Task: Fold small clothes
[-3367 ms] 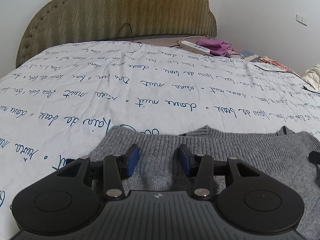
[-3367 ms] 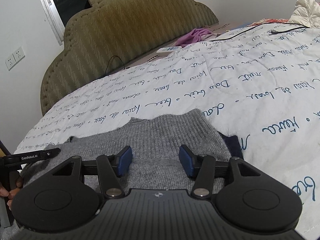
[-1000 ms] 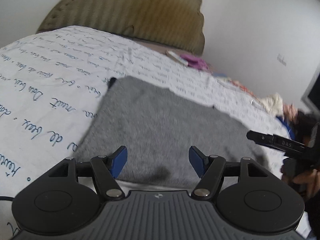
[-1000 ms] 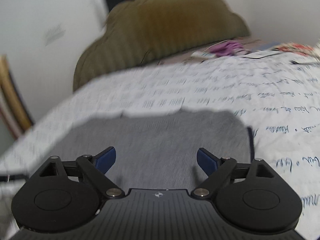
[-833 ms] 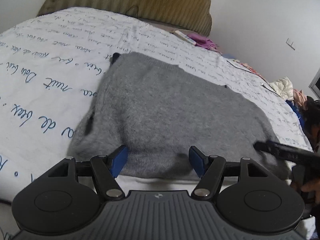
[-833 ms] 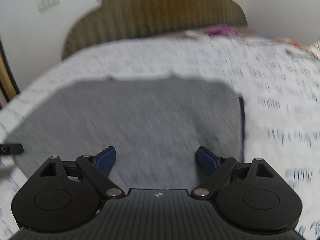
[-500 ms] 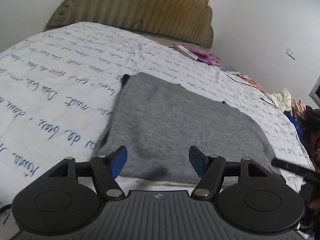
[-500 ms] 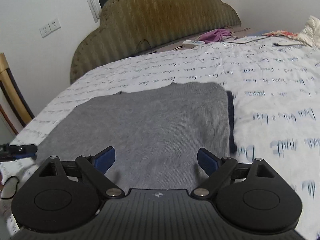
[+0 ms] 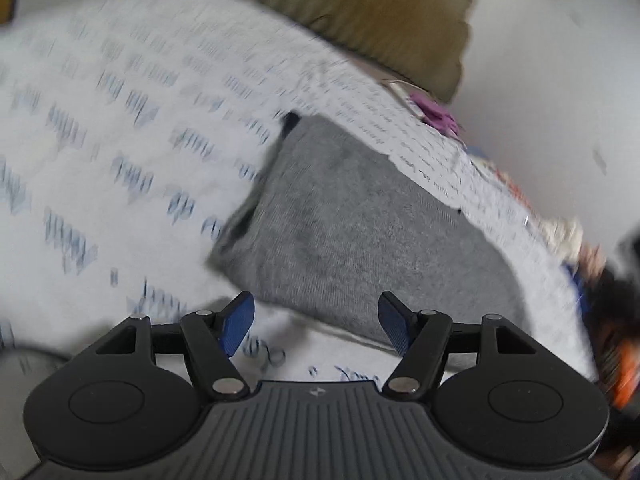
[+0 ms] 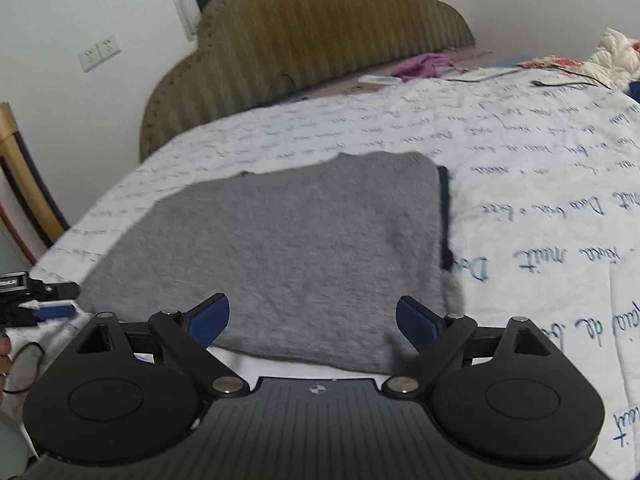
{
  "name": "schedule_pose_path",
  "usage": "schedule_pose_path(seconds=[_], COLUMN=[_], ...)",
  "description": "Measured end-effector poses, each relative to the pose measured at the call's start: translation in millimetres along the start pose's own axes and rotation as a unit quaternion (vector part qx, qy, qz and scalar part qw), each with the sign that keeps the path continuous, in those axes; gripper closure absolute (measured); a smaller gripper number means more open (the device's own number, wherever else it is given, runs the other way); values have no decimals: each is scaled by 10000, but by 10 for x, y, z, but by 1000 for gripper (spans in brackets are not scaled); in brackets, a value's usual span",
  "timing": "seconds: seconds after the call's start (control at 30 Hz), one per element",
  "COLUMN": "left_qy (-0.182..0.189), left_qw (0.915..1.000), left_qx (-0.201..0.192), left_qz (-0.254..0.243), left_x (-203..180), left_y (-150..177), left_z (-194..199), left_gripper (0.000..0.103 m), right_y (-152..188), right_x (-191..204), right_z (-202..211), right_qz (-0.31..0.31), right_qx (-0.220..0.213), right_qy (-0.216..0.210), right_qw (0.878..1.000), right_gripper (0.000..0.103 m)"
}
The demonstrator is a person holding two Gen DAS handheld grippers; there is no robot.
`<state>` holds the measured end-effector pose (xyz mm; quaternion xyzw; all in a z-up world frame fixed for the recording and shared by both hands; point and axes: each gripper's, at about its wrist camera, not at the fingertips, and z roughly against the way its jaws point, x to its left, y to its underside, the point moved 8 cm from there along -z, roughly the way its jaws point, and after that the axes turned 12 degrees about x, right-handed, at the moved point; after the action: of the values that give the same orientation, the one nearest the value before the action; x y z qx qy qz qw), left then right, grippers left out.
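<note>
right wrist view: the grey sweater point(image 10: 288, 248) now lies as a flat folded rectangle on the bed point(image 10: 540, 184), where seconds ago it was under both claws. the right claw point(image 10: 312, 320) and left claw point(image 9: 316, 318) gape empty above its near edge, so this fold looks finished, though the left view is blurred. no containers in sight.

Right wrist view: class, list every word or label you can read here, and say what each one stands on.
"nuit": blue cursive print on the white bedspread, towards its right side.
"de": same print, near the lower right edge.
The other cursive rows are too small or blurred to read.
The label on the left gripper is too blurred to read.
</note>
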<state>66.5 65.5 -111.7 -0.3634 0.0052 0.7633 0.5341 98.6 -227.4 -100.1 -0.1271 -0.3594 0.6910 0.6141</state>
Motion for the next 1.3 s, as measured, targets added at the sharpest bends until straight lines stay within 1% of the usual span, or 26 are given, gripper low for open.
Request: schedule_pose_path(seconds=[0.07, 0.13, 0.23, 0.3, 0.37, 0.4, 0.43, 0.53, 0.6, 0.67, 0.73, 0.83, 0.9, 0.97, 1.03, 1.1, 1.2, 1.27, 1.3], left_qy=[68, 134, 216, 266, 273, 189, 22, -571, -909, -1232, -1431, -1482, -1461, -1449, -1444, -1428, -1386, -1368, -1364], left_qw=[9989, 9967, 9944, 9921, 9913, 9922, 9937, 9963, 9953, 9923, 9891, 9879, 9883, 9886, 9887, 9890, 9896, 9898, 9898], left_qx=[26, -20, -155, -206, -187, -178, -174, -110, -92, -68, -61, -58, -59, -60, -62, -64, -66, -70, -74], left_qz=[467, 800, 1018, 1209, 1272, 1219, 1102, 630, 311, -65, -335, -451, -427, -405, -405, -394, -381, -386, -392], left_x=[97, 159, 160, 169, 159, 139, 109, -11, -88, -149, -190, -186, -178, -174, -176, -161, -141, -133, -130], left_y=[23, -4, -122, -207, -254, -258, -261, -259, -252, -240, -224, -226, -218, -217, -219, -216, -222, -225, -228], left_z=[-57, -98, -148, -186, -242, -261, -285, -353, -391, -428, -451, -456, -439, -429, -430, -424, -425, -426, -426], left_gripper=[35, 35, 35, 35, 35, 35, 35, 35, 35, 35, 35, 36, 36, 36, 36, 36, 36, 36, 35], right_y=[-6, 31, 146, 195, 227, 242, 257, 274, 273, 257, 196, 41, -72, -165, -212, -197, -46, 48, 74], right_x=[65, 94, 57, 55, 69, 75, 84, 113, 134, 162, 202, 311, 397, 468, 522, 533, 472, 487, 495], right_z=[-56, -186, -397, -426, -423, -425, -427, -439, -450, -446, -409, -301, -295, -359, -472, -618, -844, -844, -837], right_qz=[120, 225, 159, 211, 206, 218, 266, 403, 462, 469, 397, 370, 441, 548, 619, 624, 583, 747, 810], right_qx=[45, 179, 440, 340, 273, 249, 231, 221, 239, 269, 271, 26, -39, -37, 81, 265, 620, 460, 447], right_qy=[-62, 52, 106, 86, 33, 30, 37, 133, 220, 342, 422, 310, 260, 248, 267, 293, 440, 442, 457], right_qw=[9999, 9996, 9989, 9992, 9994, 9994, 9994, 9989, 9984, 9980, 9980, 9988, 9987, 9982, 9977, 9973, 9954, 9952, 9947], right_gripper=[10, 10, 11, 8, 6, 5, 4, 3, 3, 3, 5, 5, 5, 5, 5, 5, 3, 2, 2])
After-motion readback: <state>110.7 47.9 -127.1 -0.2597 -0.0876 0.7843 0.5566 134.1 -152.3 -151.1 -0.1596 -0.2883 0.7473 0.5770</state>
